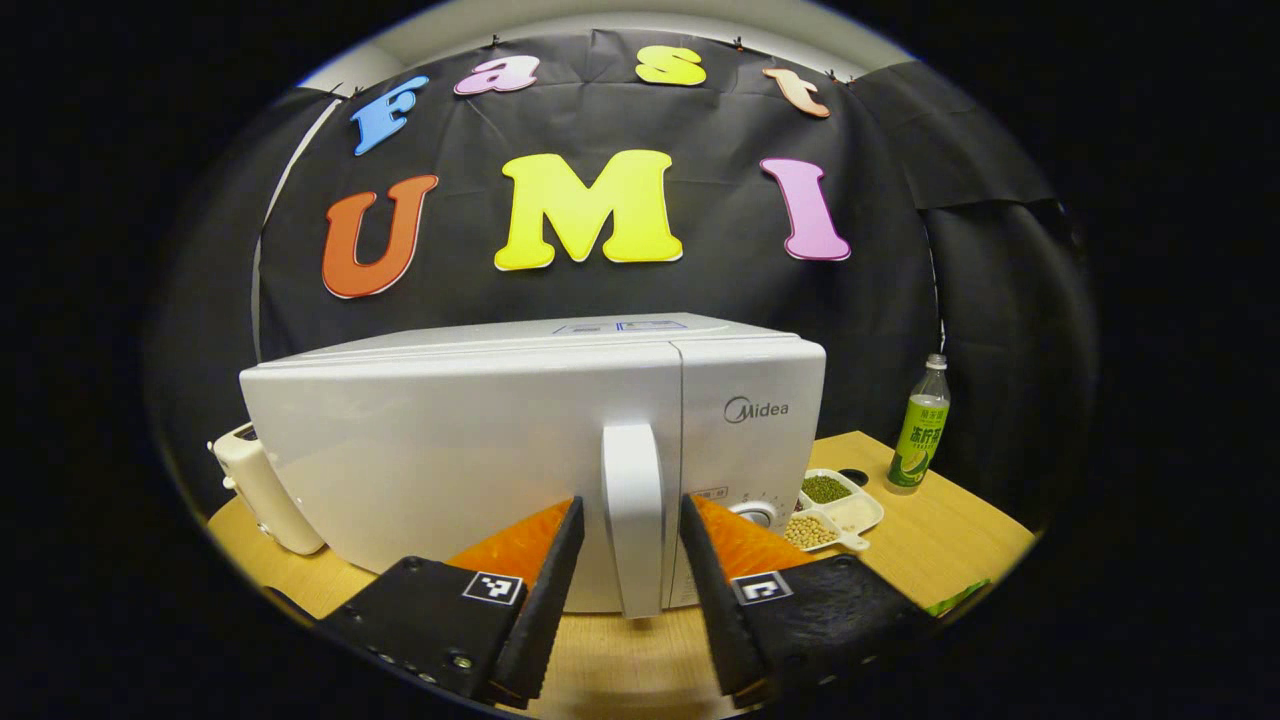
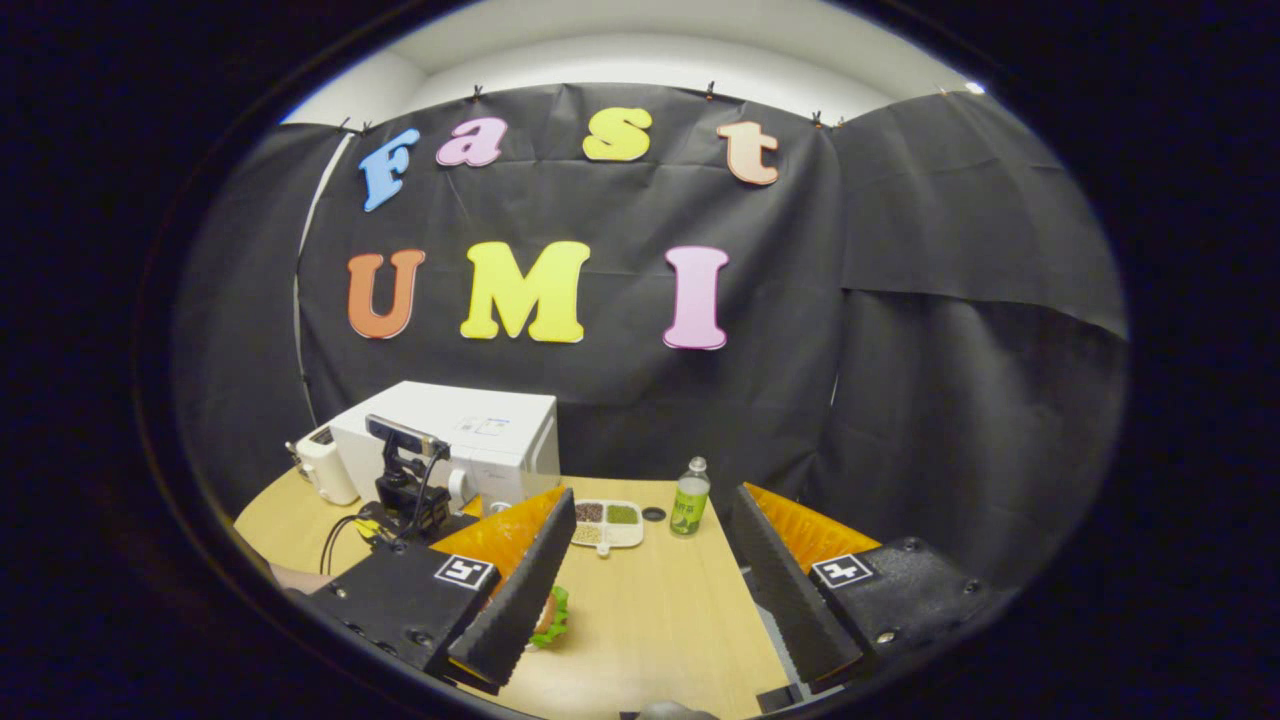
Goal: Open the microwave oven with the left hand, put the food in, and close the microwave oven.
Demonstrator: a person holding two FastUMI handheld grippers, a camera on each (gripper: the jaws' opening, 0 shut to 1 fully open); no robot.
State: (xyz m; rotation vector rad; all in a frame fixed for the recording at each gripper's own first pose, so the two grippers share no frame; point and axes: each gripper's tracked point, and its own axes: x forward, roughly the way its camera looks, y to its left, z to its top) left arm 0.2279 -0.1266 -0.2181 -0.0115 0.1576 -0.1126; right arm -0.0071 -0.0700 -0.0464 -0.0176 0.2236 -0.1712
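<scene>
Left gripper (image 1: 622, 590) is spread wide, its fingers flanking the vertical door handle (image 1: 634, 520) of the white microwave oven (image 1: 520, 440) at frame centre without touching it. Right gripper (image 2: 650, 590) is wide open; the burger (image 2: 550, 615) lies at lower left behind its finger.

Left gripper view set low and close before the microwave oven (image 1: 540, 450), faced squarely at its door handle (image 1: 633, 515), right gripper view held farther back and higher over the tabletop (image 2: 650, 600), faced toward the booth wall, microwave oven, divided tray (image 2: 606, 523) and green bottle (image 2: 689, 497) shared by both.
</scene>
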